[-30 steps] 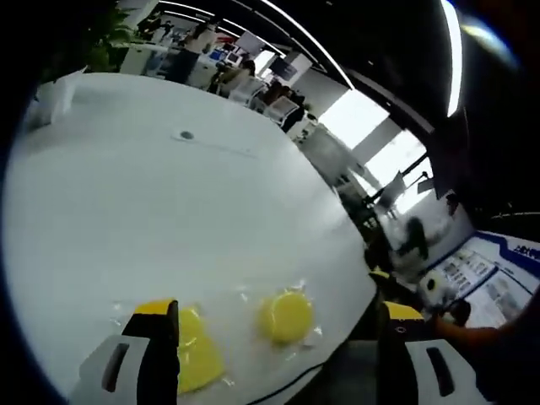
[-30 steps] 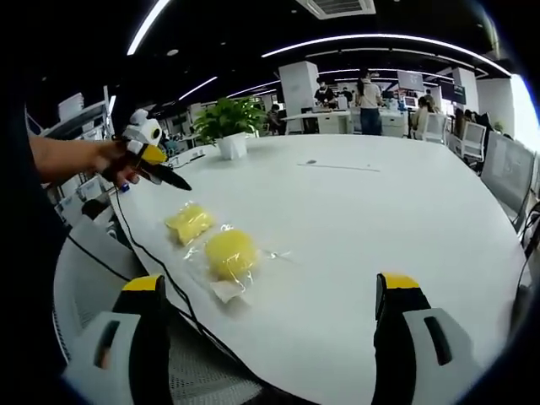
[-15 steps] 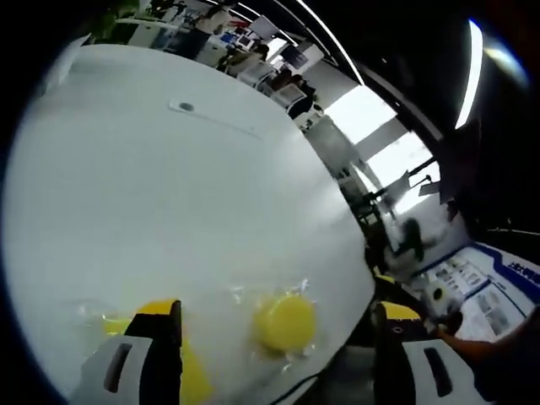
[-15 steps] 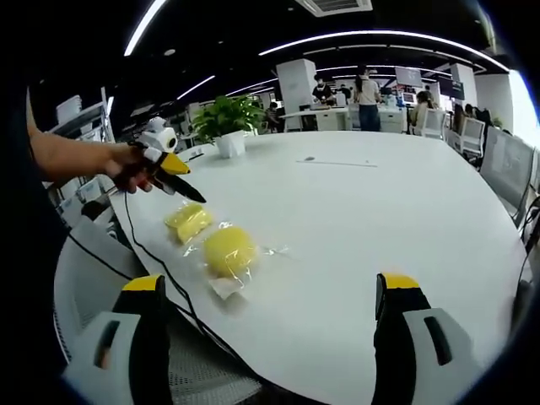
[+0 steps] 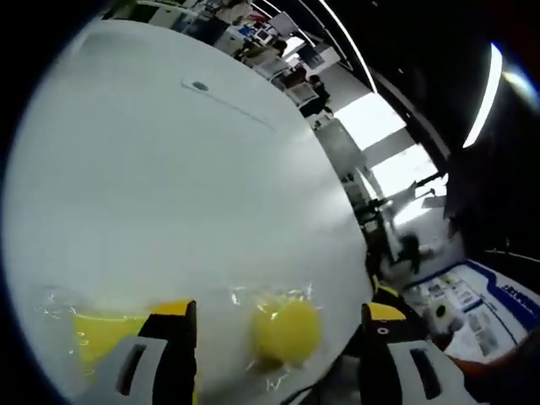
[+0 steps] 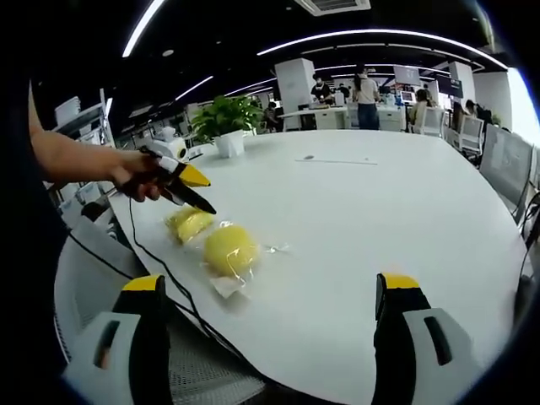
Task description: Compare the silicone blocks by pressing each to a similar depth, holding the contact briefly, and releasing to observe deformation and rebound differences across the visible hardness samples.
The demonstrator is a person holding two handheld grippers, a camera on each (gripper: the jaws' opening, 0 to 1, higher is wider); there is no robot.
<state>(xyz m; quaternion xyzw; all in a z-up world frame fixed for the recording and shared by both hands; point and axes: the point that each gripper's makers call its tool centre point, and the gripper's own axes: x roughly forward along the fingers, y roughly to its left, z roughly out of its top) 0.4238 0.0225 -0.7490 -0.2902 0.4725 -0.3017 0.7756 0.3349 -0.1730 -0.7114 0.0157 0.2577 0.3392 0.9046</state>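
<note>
Two wrapped yellow silicone blocks are being approached on the white tabletop (image 6: 363, 219).

In the right gripper view, the round block (image 6: 229, 250) and the squarer block (image 6: 190, 224) are lying side by side near the tabletop's edge, each in clear film. The left claw (image 6: 196, 191), held in a hand (image 6: 139, 175), is hovering just above the squarer block; whether it is spread cannot be told there. In the left gripper view, the left claw (image 5: 278, 325) is being held spread, the round block (image 5: 288, 331) between its jaws. The right claw (image 6: 274, 304) is being held spread, gripping nothing.
</note>
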